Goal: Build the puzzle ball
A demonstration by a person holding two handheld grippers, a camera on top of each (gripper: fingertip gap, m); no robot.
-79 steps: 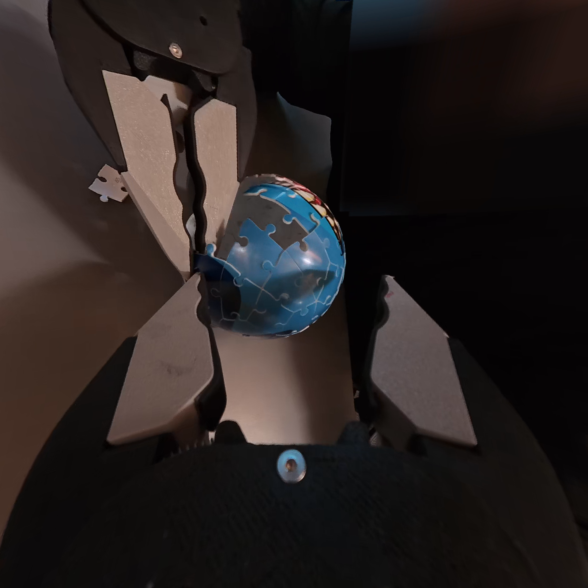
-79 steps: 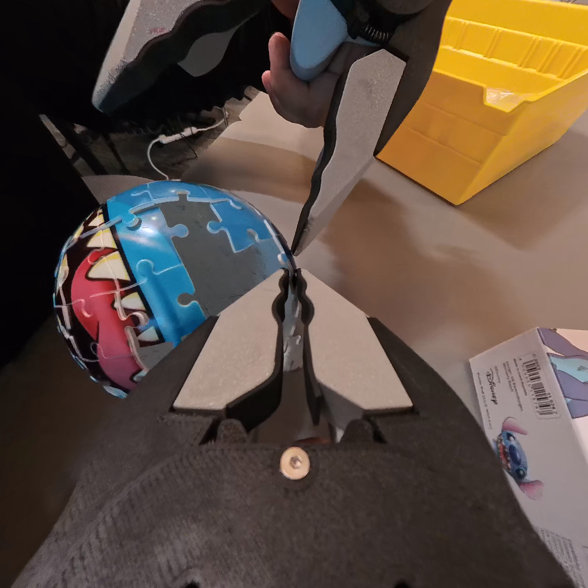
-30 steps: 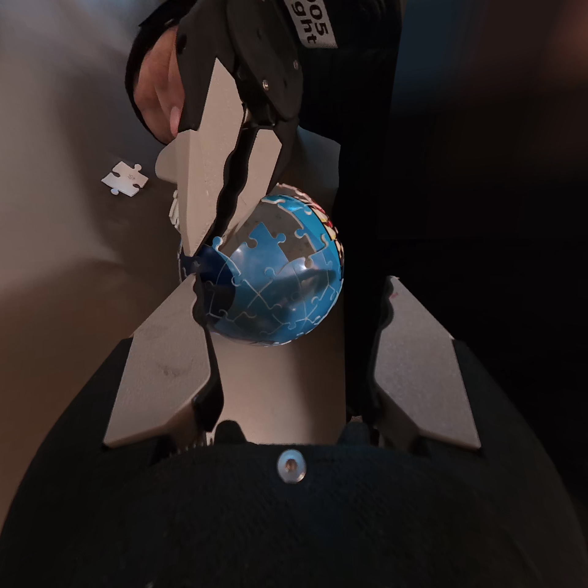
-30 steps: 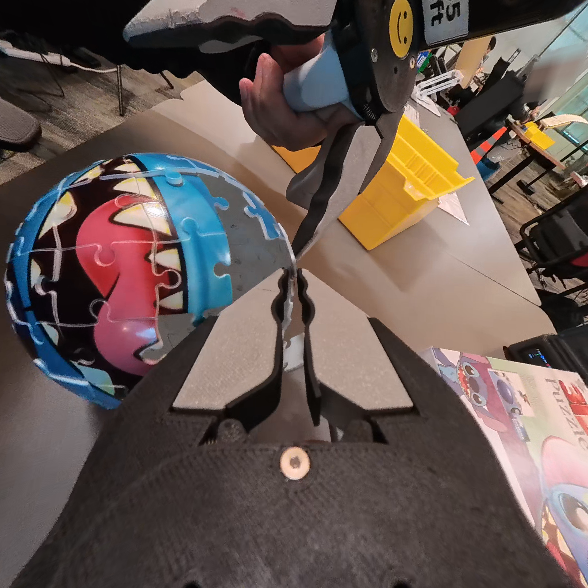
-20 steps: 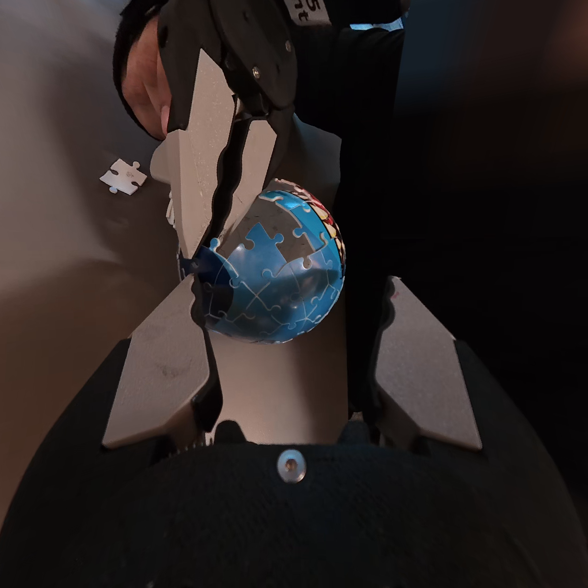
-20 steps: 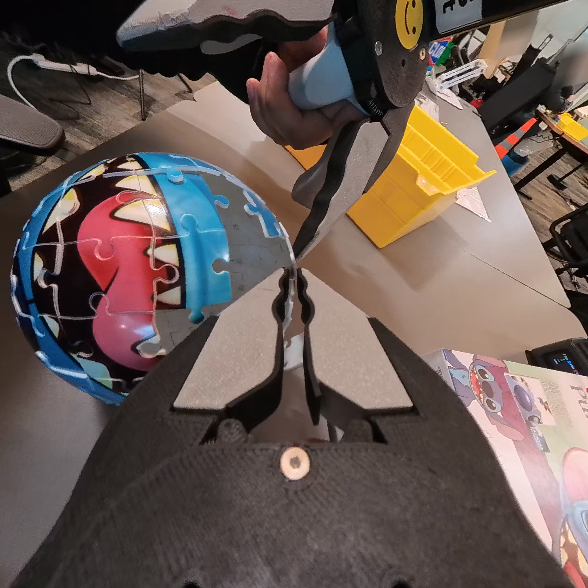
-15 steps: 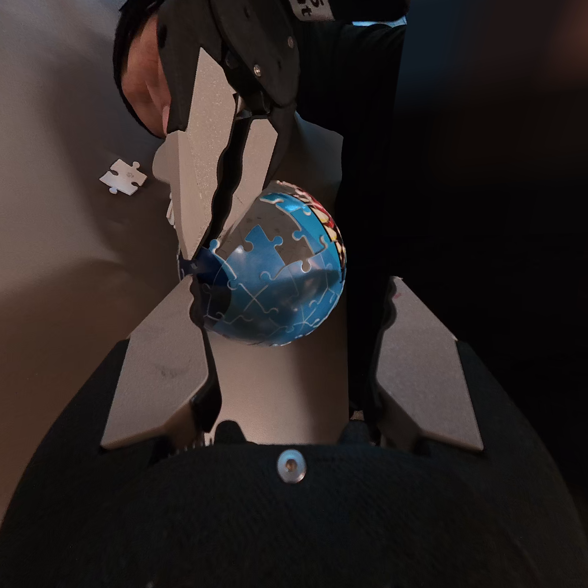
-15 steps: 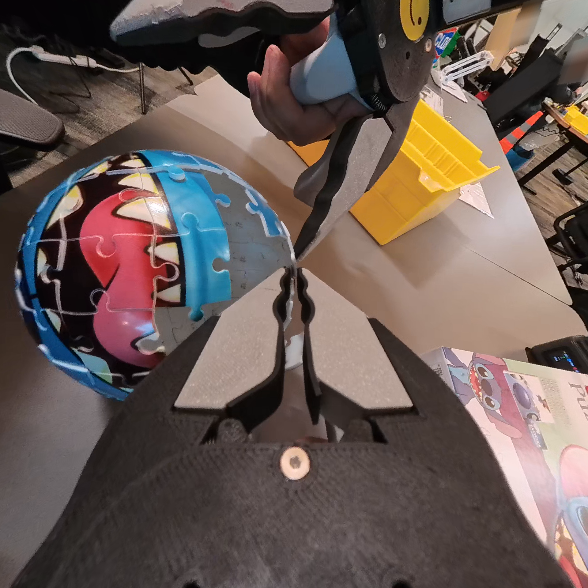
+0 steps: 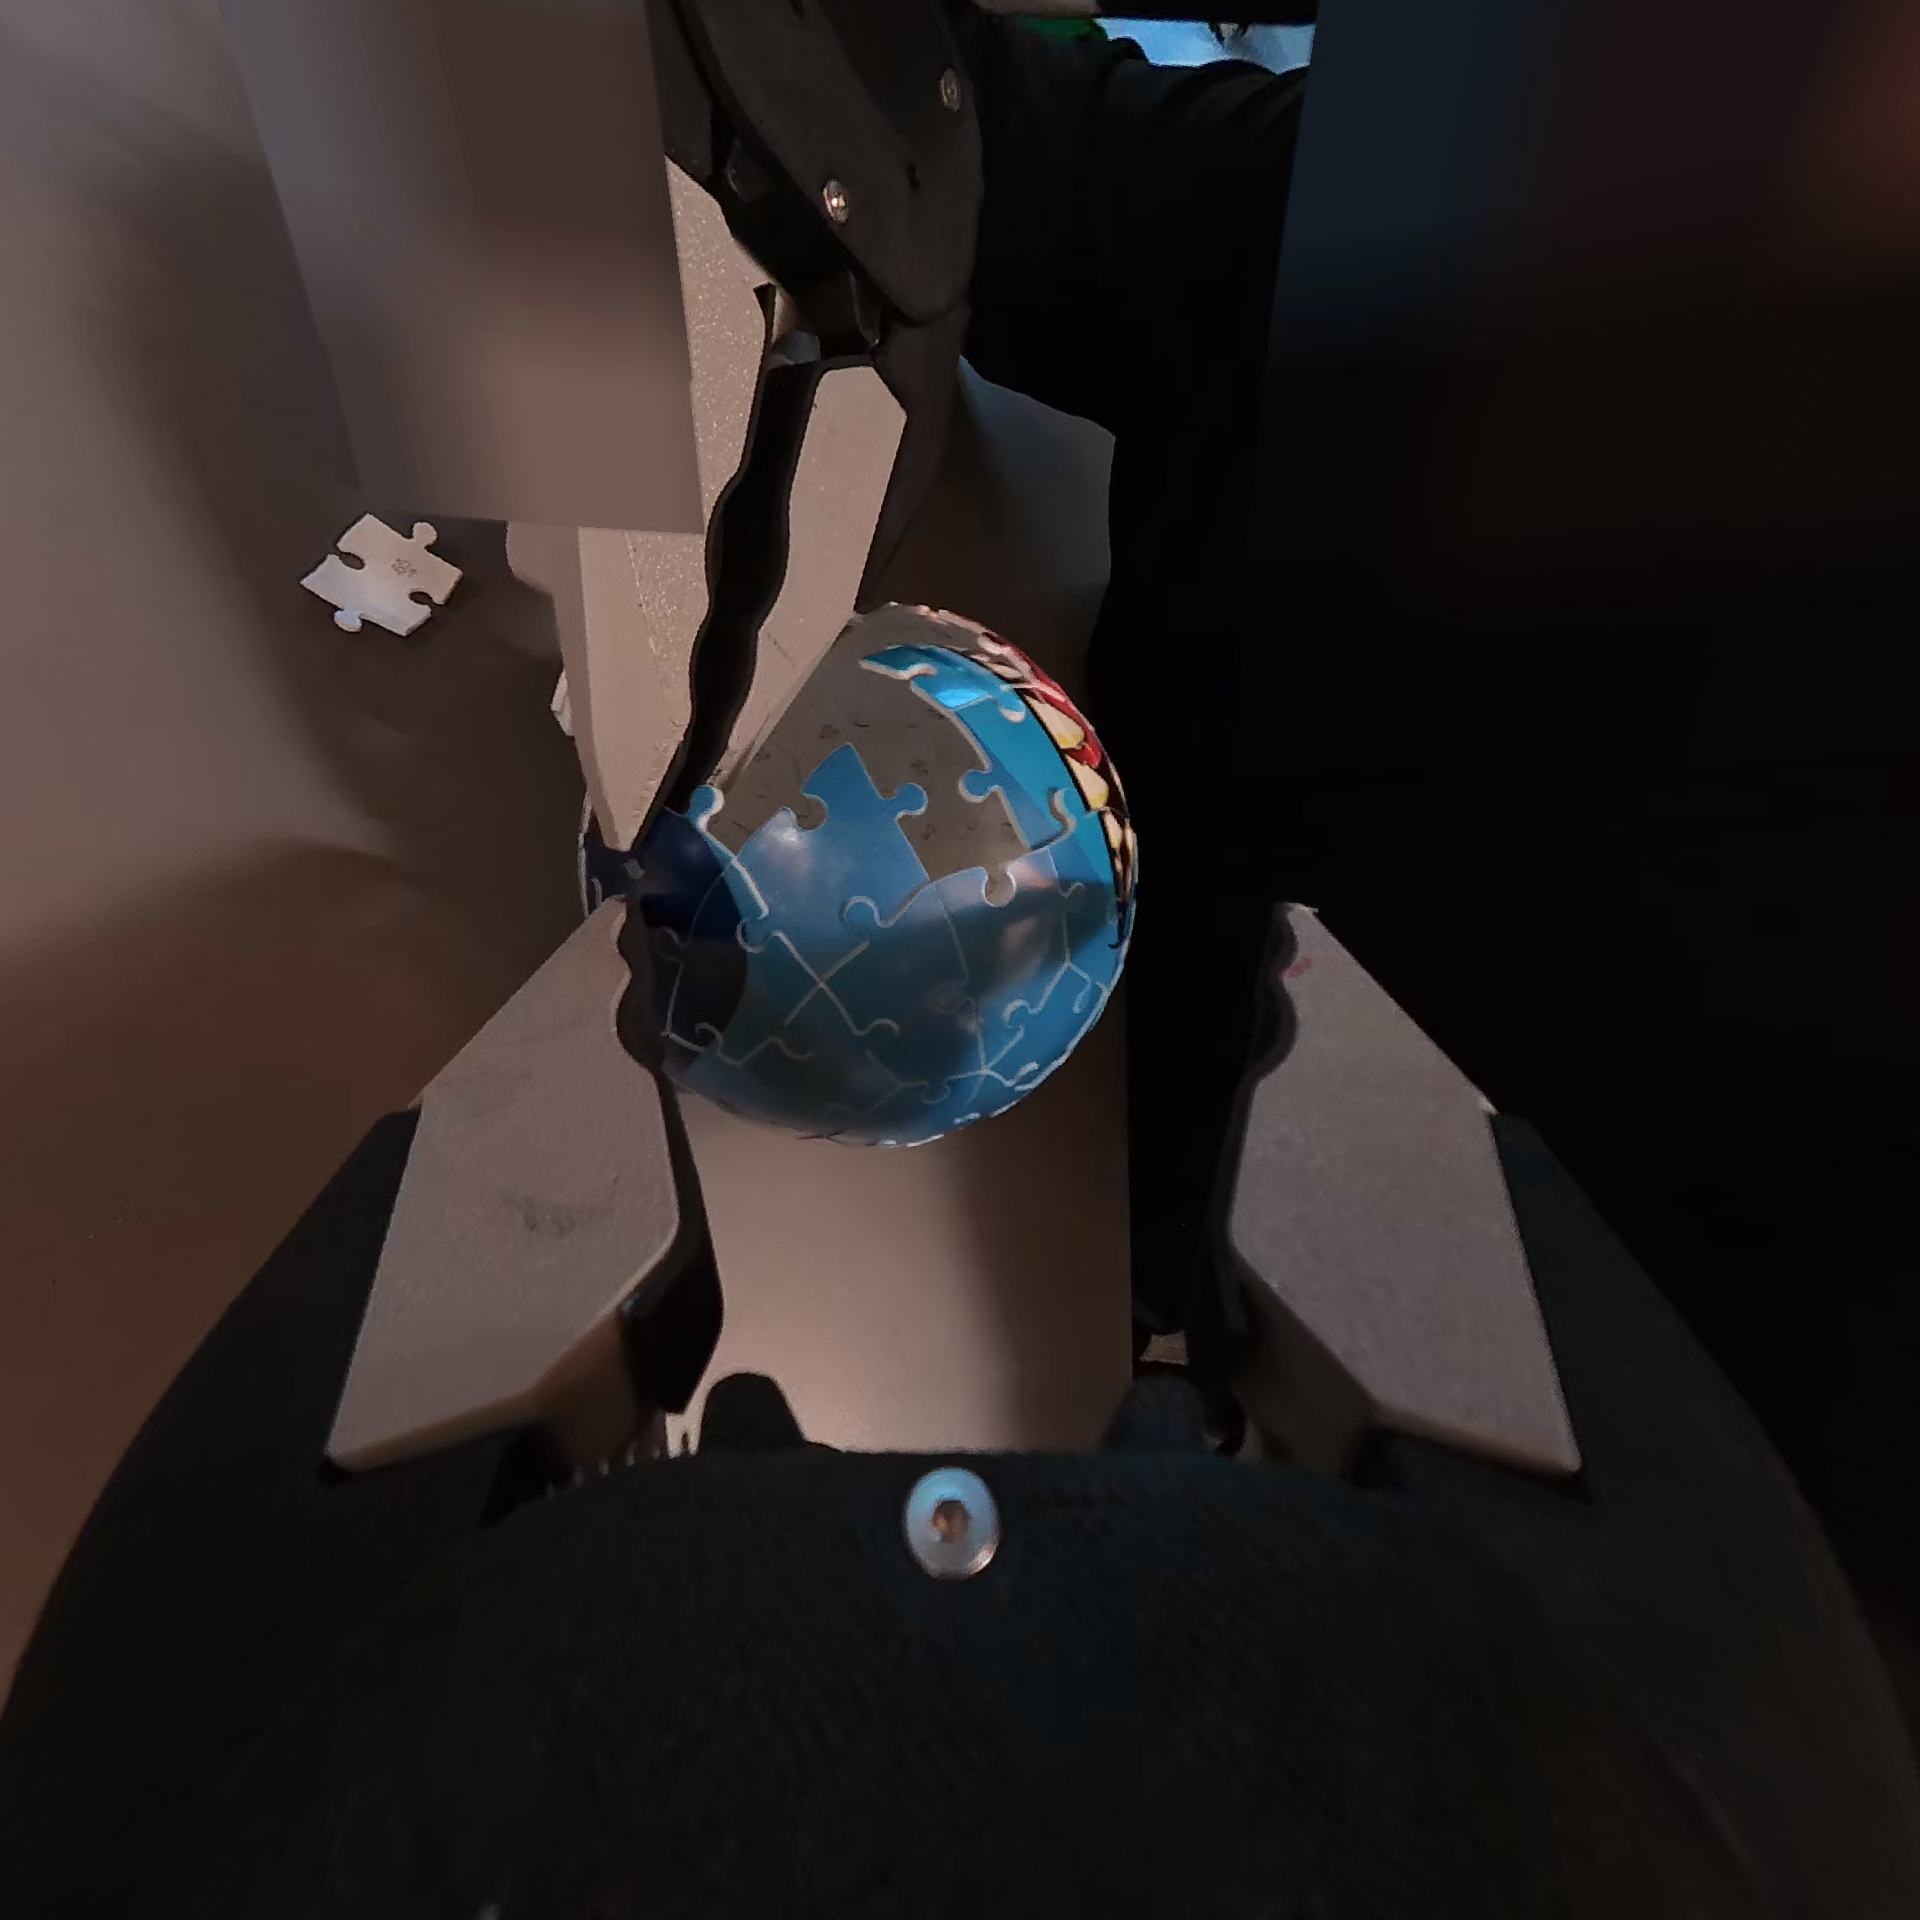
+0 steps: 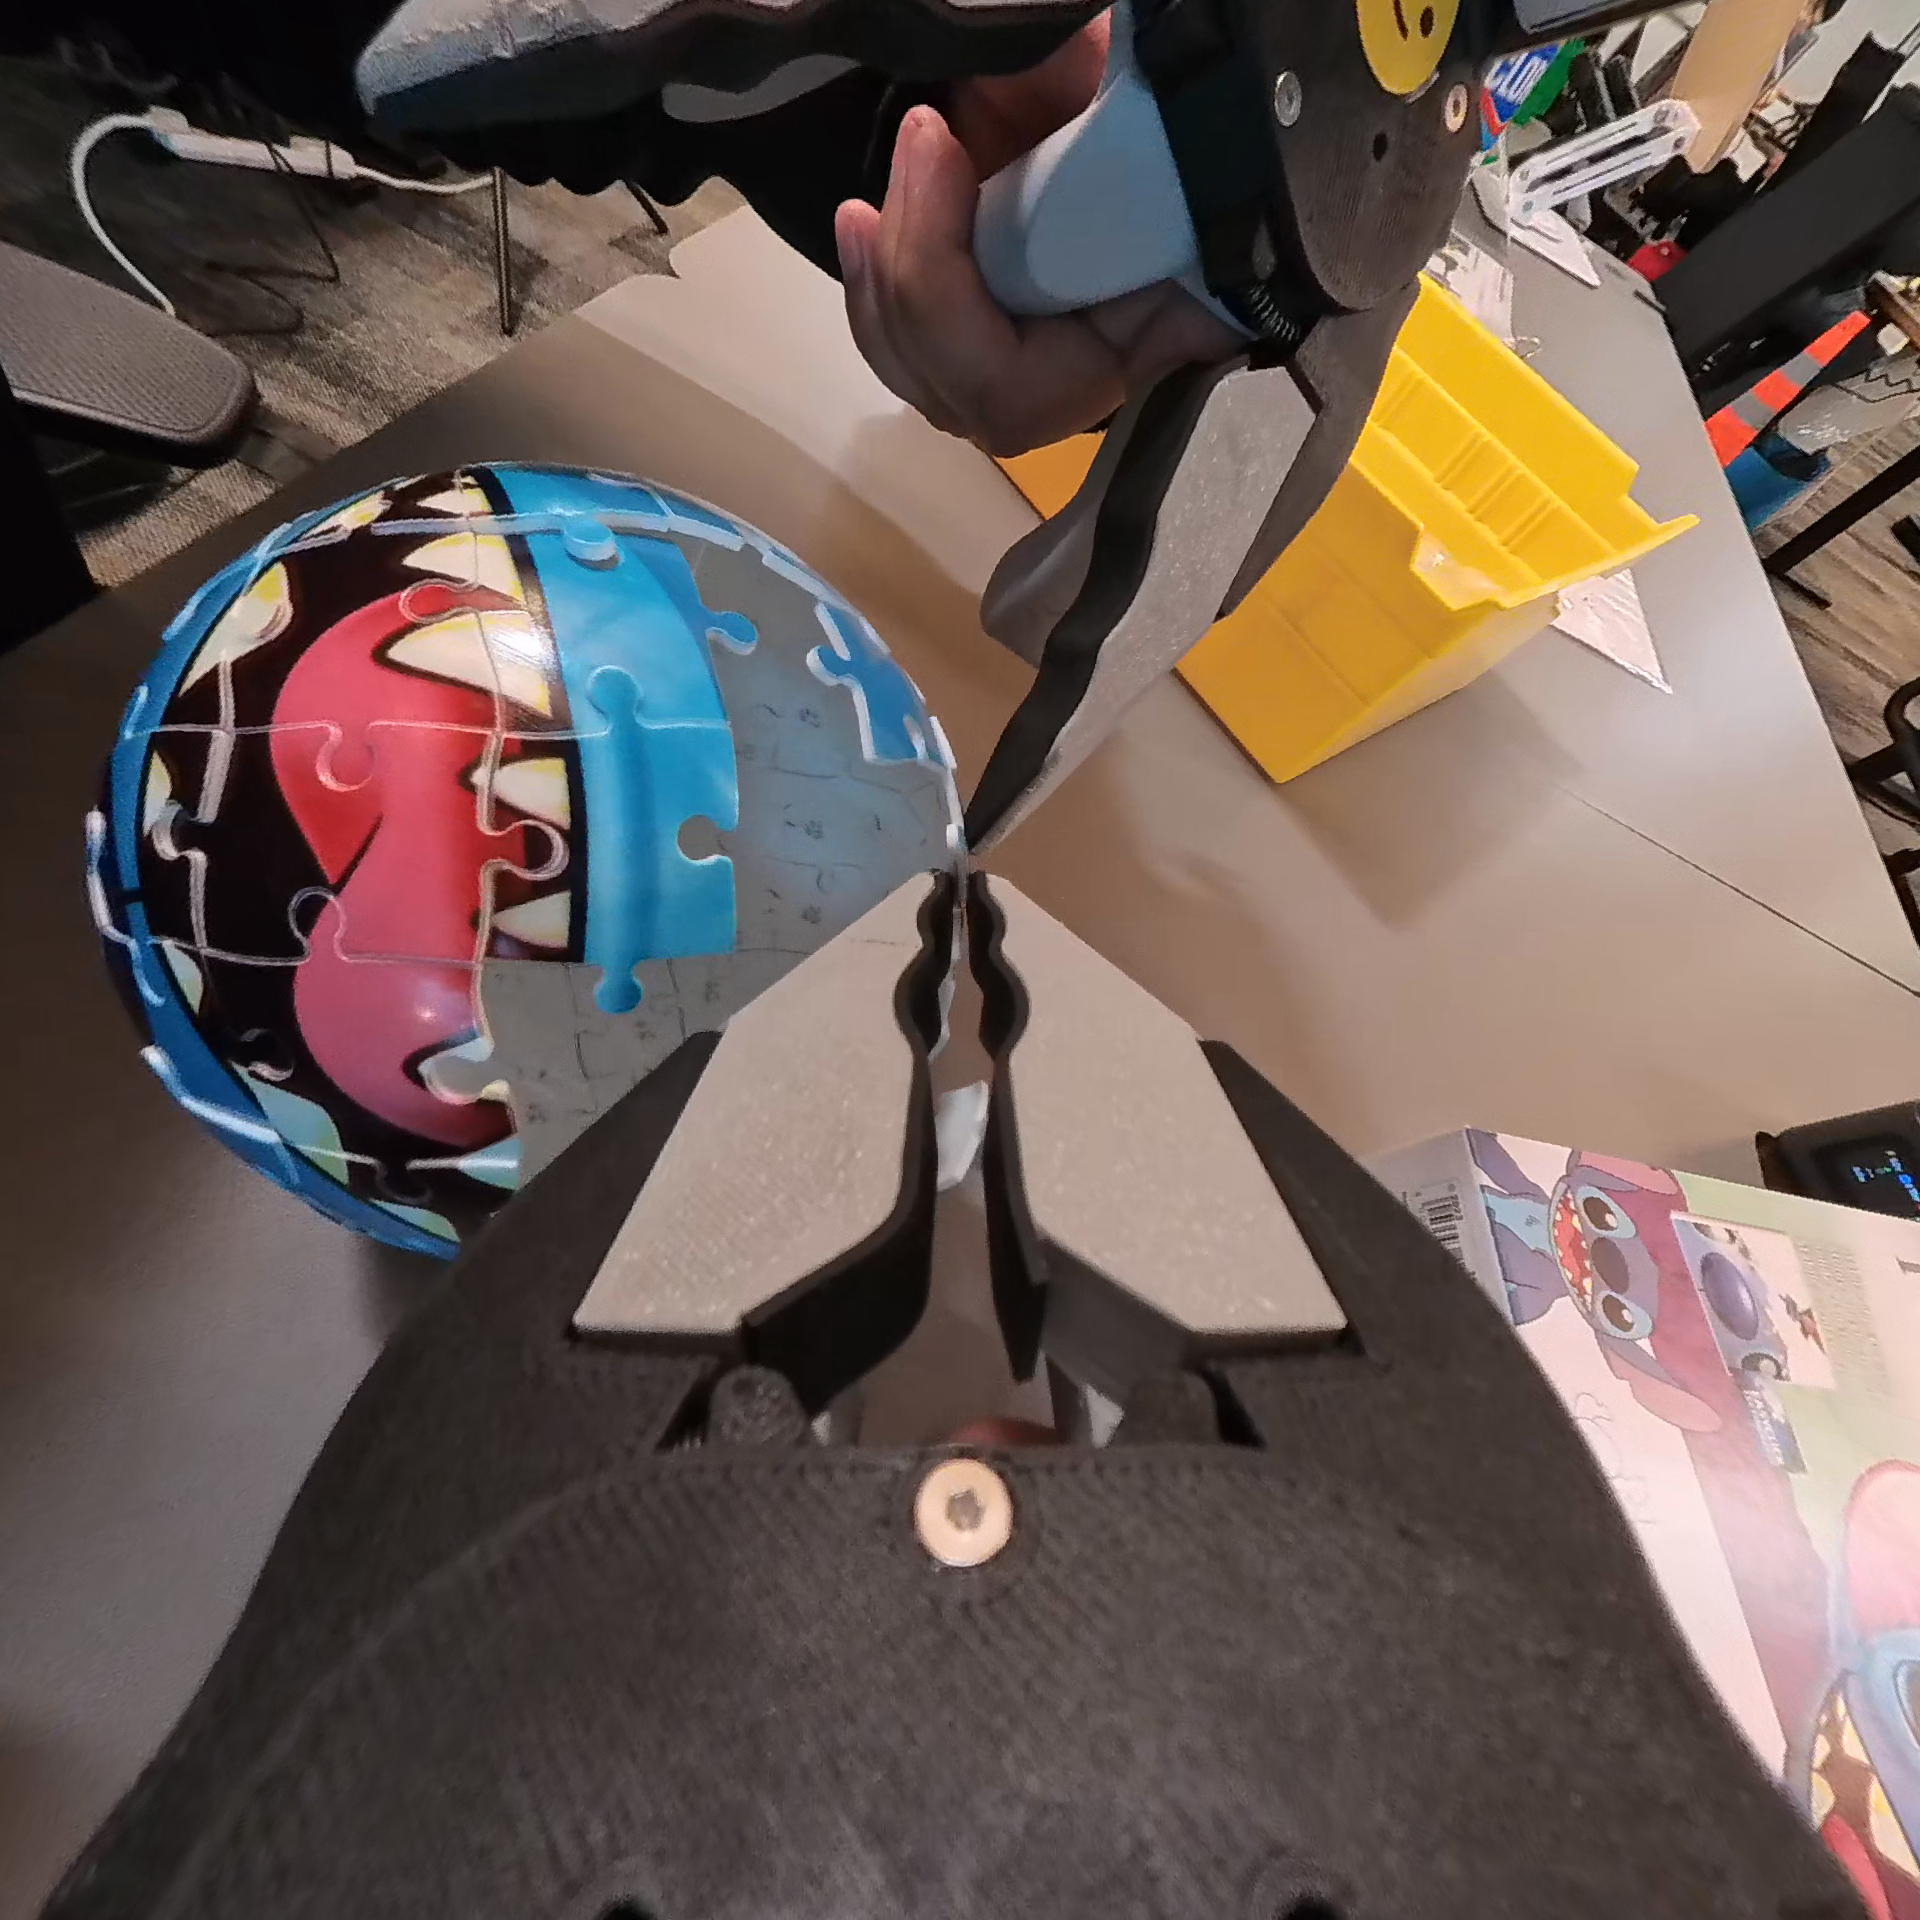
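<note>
Your right hand-held gripper [image 10: 961, 883] is pinching a pale piece [image 10: 958, 1127] at the ball's [image 10: 499, 831] grey gap. Your left hand-held gripper [image 9: 951, 935] is spreading wide around the ball, one finger touching it. The ball is sitting on the counter [image 10: 1403, 914], near a yellow bin [image 10: 1455, 582].

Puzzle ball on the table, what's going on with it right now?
A person works the half-built puzzle ball with two handheld grippers. The right gripper, jaws shut on a puzzle piece, is at the ball's open grey gap. The left gripper, jaws open, has one finger against the ball. A spare loose piece lies on the table.
</note>
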